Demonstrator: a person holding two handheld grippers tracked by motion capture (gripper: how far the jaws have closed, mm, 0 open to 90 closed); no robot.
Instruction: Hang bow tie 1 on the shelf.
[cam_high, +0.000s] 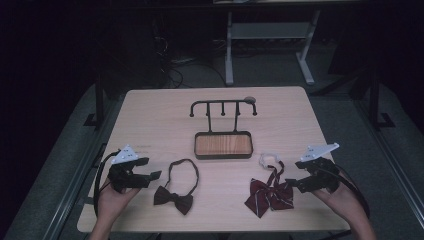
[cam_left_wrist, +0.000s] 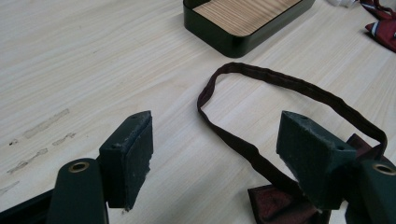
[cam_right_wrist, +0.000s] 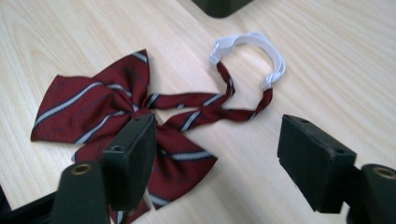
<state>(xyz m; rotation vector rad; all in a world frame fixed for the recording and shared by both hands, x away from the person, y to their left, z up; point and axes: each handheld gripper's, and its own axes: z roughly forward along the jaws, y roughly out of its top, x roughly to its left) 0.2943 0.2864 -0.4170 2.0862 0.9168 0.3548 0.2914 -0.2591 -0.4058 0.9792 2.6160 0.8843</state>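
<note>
I have both grippers low over the near edge of the table (cam_high: 150, 120), and I read this as the approach, before any grasp. My left gripper (cam_high: 152, 176) stands released, jaws wide with nothing between the pads; in the left gripper view the dark bow tie (cam_left_wrist: 280, 205) lies just ahead of them, its neck strap looping away toward the tray (cam_left_wrist: 243, 23). My right gripper (cam_high: 295, 184) is likewise released, and in the right gripper view the striped bow tie (cam_right_wrist: 116, 116) lies flat under and ahead of the jaws, its strap ending in a white elastic loop.

Taking the tray (cam_high: 223, 145) as my landmark: the dark bow tie (cam_high: 173, 197) lies nearer to me and to its left, the striped bow tie (cam_high: 269, 194) nearer to me and to its right, both well apart from it. The hook rack (cam_high: 223, 107) rises from the tray's far side.

Next, I judge, each gripper must come down on a strap or knot and close. Thin cloth lying flat on wood calls for a low, level pinch, or the pads will slide over it.

The tray holds nothing; its wooden floor is bare. The rack's hooks seem bare too, though the high view is dim there.
</note>
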